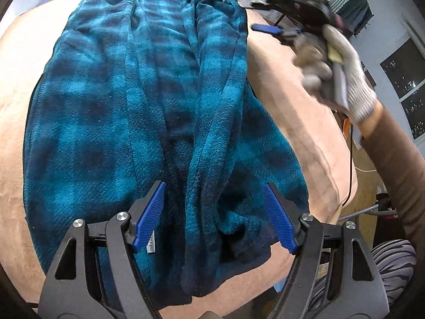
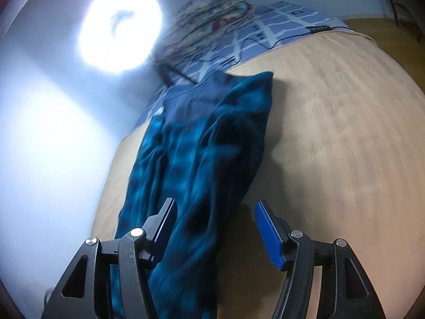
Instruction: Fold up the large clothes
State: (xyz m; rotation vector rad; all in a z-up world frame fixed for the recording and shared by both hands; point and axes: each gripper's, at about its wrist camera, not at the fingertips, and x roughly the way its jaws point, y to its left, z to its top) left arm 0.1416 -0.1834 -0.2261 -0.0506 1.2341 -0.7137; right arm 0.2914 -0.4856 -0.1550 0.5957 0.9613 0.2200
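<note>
Teal plaid fleece garment point(image 1: 148, 101), rumpled, lengthwise folds

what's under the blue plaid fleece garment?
The blue plaid fleece garment lies on a tan plush cover; its far end overlaps a blue-and-white patterned sheet. Anything beneath its middle is hidden.

The left gripper point(image 1: 213, 214), jaws spread, hangs over the teal plaid robe point(image 1: 127, 101) on the tan blanket point(image 1: 292, 101). At two o'clock, a gloved hand point(image 1: 345, 79) is blurred.
</note>
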